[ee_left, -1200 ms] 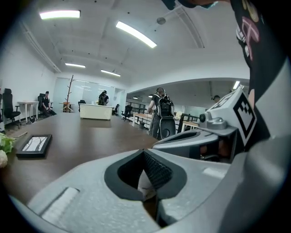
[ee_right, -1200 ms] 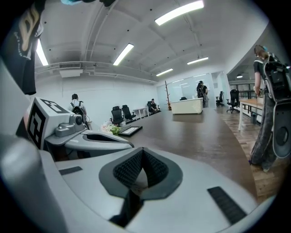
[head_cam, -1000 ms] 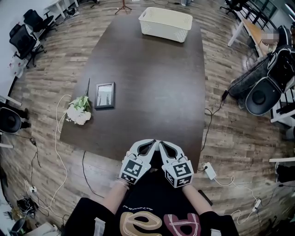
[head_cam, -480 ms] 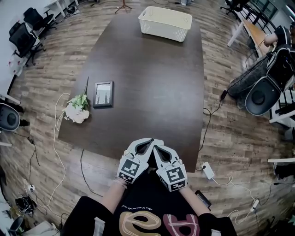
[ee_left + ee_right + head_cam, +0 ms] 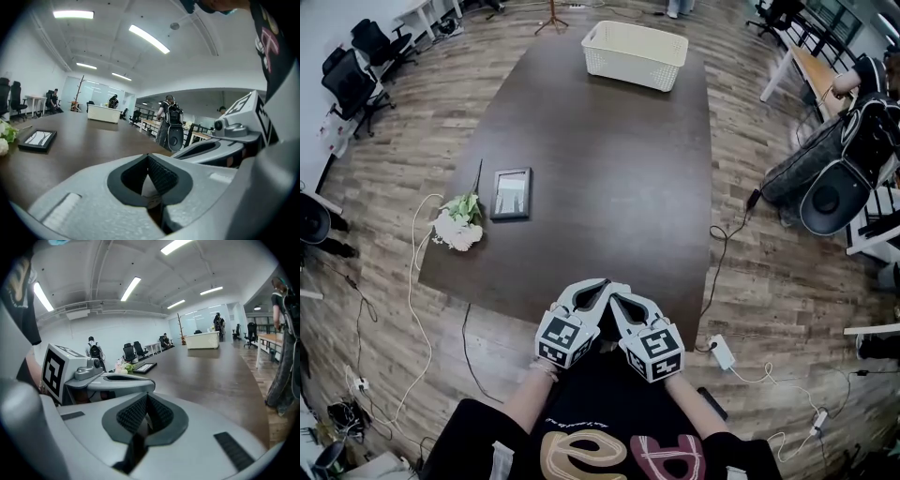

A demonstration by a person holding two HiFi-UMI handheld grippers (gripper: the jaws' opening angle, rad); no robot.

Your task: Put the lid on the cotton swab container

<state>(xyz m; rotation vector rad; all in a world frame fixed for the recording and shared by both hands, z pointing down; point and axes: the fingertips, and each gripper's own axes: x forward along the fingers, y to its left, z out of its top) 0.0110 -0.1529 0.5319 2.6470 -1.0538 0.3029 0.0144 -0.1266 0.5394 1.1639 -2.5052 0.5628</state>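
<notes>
Keeps the left gripper (image 5: 602,285) and the right gripper (image 5: 616,300) side by side over the near edge of the desk (image 5: 609,187), barely shifted from 1 second ago. Shows both pressed together on nothing, so probably no start on the lidding yet. Finds no cotton swab container or lid in any of the 3 views. Possibly inside the white basket (image 5: 635,52) at the far end, but impossible to see into from here.

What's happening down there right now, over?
Both shut, empty: left gripper, right gripper, side by side at table edge. Swab container, lid: not in view. Basket, frame, flowers well clear.
</notes>
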